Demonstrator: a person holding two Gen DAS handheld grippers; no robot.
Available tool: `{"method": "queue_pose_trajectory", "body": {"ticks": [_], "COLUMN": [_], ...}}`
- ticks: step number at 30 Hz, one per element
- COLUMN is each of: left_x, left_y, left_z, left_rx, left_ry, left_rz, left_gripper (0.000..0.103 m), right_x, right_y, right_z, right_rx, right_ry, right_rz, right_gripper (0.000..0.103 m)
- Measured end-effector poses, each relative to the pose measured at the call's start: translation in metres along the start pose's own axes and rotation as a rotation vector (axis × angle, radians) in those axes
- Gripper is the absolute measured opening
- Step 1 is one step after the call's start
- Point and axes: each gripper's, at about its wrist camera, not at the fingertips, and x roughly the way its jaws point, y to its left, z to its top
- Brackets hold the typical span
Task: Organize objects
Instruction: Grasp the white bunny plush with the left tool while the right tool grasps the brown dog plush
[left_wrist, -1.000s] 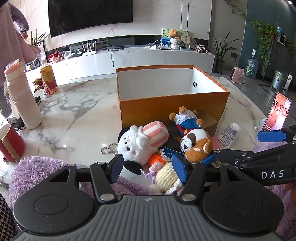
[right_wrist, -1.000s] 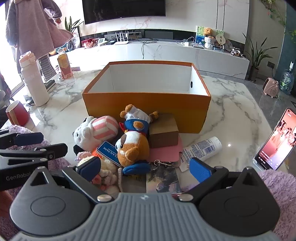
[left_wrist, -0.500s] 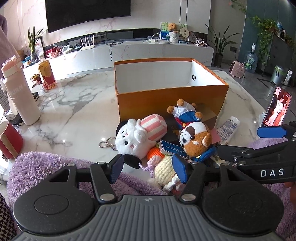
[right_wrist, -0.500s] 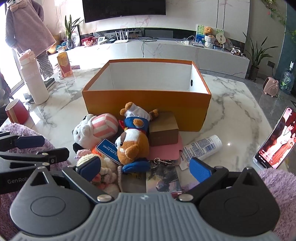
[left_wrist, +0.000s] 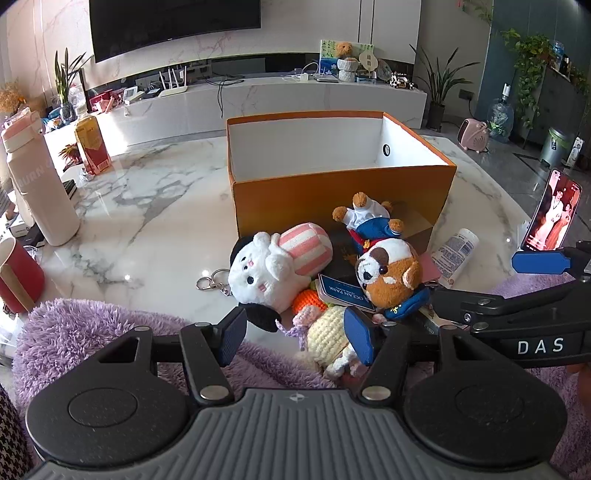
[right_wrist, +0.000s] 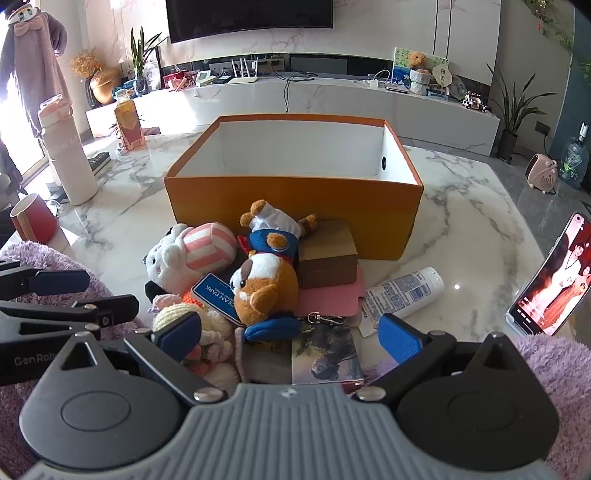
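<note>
Orange box (left_wrist: 343, 192) seen empty on the marble table beyond both claws, toys unmoved since a second ago, left gripper (left_wrist: 295, 334) and right gripper (right_wrist: 290, 332) kept spread, nothing pinched, "OCEAN PARK" read on blue tag (left_wrist: 341, 291) ahead of the left gripper, "DAS" and "GenRob" printed on the gripper bodies.

Black claw (left_wrist: 295, 334) arms carry blue ribbed pads (right_wrist: 400, 341), silver screws.

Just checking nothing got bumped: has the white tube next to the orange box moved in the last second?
No. In the right wrist view the white tube lies in the same spot, near the orange box's front right corner, beside the pink pouch.
</note>
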Motion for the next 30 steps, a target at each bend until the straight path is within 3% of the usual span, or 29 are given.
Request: {"method": "queue_pose_trajectory", "body": {"ticks": [16, 20, 27, 30], "left_x": [0.004, 0.008, 0.019, 0.028], "left_y": [0.002, 0.003, 0.012, 0.014], "left_z": [-0.001, -0.001, 0.01, 0.017], "left_rx": [-0.009, -0.021, -0.007, 0.044], "left_ry": [0.02, 0.031, 0.035, 0.039], "left_rz": [-0.029, -0.061, -0.077, -0.066], "left_gripper": [0.069, 0.064, 0.06, 0.059], "right_x": [0.006, 0.008, 0.022, 0.029], "right_y": [-0.002, -0.004, -0.005, -0.006], "right_z": [-0.001, -0.001, 0.003, 0.011], "right_rx": [0.014, 0.03, 0.025, 0.026], "right_ry": [0.02, 0.021, 0.052, 0.051], "right_rz": [0.008, 0.016, 0.065, 0.093], "right_gripper": [0.102, 0.101, 0.072, 0.067]}}
